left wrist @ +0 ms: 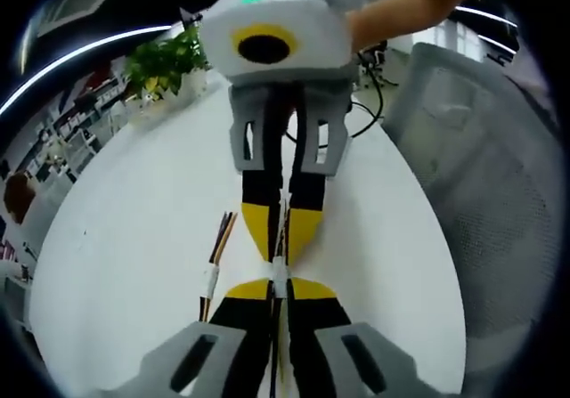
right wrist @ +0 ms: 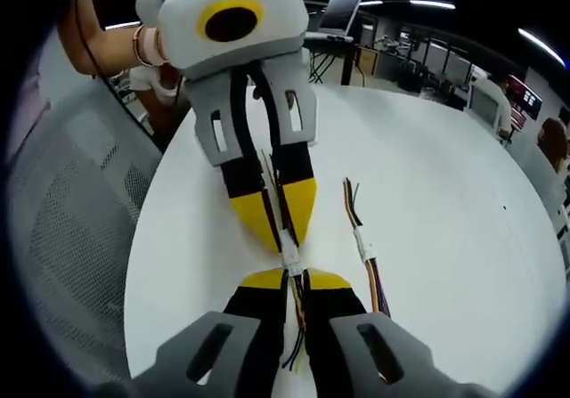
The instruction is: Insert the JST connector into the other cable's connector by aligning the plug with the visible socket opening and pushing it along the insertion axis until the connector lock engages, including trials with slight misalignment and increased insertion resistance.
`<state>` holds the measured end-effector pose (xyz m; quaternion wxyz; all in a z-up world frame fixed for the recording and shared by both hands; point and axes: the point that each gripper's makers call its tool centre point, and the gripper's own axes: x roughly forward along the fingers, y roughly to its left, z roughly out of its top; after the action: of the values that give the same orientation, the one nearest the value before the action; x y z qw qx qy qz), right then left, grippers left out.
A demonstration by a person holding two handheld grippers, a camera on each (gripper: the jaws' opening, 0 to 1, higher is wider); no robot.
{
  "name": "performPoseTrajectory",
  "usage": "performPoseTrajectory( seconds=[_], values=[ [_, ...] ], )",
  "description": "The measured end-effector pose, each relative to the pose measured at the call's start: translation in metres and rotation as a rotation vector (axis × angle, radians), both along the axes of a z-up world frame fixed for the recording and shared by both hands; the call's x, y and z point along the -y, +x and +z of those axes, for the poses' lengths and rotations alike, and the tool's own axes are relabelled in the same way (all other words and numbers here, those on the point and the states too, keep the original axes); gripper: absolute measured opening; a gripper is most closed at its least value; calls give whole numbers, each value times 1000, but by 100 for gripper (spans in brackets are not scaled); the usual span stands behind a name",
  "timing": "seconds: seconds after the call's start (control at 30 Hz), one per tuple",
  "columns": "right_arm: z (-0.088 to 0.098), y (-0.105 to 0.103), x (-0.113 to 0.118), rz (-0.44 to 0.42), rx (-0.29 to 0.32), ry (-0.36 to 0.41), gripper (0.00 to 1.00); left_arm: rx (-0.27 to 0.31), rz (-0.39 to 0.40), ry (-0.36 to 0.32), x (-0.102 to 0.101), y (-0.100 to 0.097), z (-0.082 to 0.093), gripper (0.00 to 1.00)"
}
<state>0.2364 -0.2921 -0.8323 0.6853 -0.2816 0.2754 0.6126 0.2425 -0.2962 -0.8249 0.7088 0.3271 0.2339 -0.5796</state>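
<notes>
Left gripper view: own left gripper (left wrist: 280,293), black jaws w/ yellow tips, rises from bottom centre, jaws nearly closed, pinching a thin dark cable (left wrist: 274,362) that runs down between them. At the tips sits a small white JST connector (left wrist: 280,275), frame centre-low. Right gripper (left wrist: 283,248) comes down from the top, grey-white body, yellow-tipped jaws also pinched close, tips meeting the same white connector from the opposite side. Whether plug and socket are fully mated: can't tell. Spare cable w/ multicoloured wires and white connector (left wrist: 213,278) lies on the round white table (left wrist: 134,238), just left of the jaws. Green potted plant (left wrist: 165,64) upper left. Grey mesh chair (left wrist: 490,166) at right. A hand (left wrist: 392,20) grips the right gripper, upper right.

Right gripper view: own right gripper (right wrist: 292,280) from bottom centre, jaws almost closed on thin dark wires (right wrist: 295,327). White connector (right wrist: 289,257) at its tips, centre frame. Left gripper (right wrist: 283,229) comes from the upper left, jaws closed tight on its cable, touching the connector. Spare cable (right wrist: 363,242) lies to the right on the table (right wrist: 445,193). Mesh chair (right wrist: 71,202) at left; open laptop (right wrist: 343,6) at top.
</notes>
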Motion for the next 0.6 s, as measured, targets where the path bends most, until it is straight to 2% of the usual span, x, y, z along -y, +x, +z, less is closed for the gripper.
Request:
performPoseTrajectory(
  seconds=[0.3,0.4,0.6],
  values=[
    [7,0,3,-23,-14,17,2,-8,27,-25,3,0,3,0],
    [9,-1,3,-6,5,9,2,-5,29,-35,3,2,4,0],
    [8,2,0,-5,10,2,2,32,4,-6,2,4,4,0]
  ],
)
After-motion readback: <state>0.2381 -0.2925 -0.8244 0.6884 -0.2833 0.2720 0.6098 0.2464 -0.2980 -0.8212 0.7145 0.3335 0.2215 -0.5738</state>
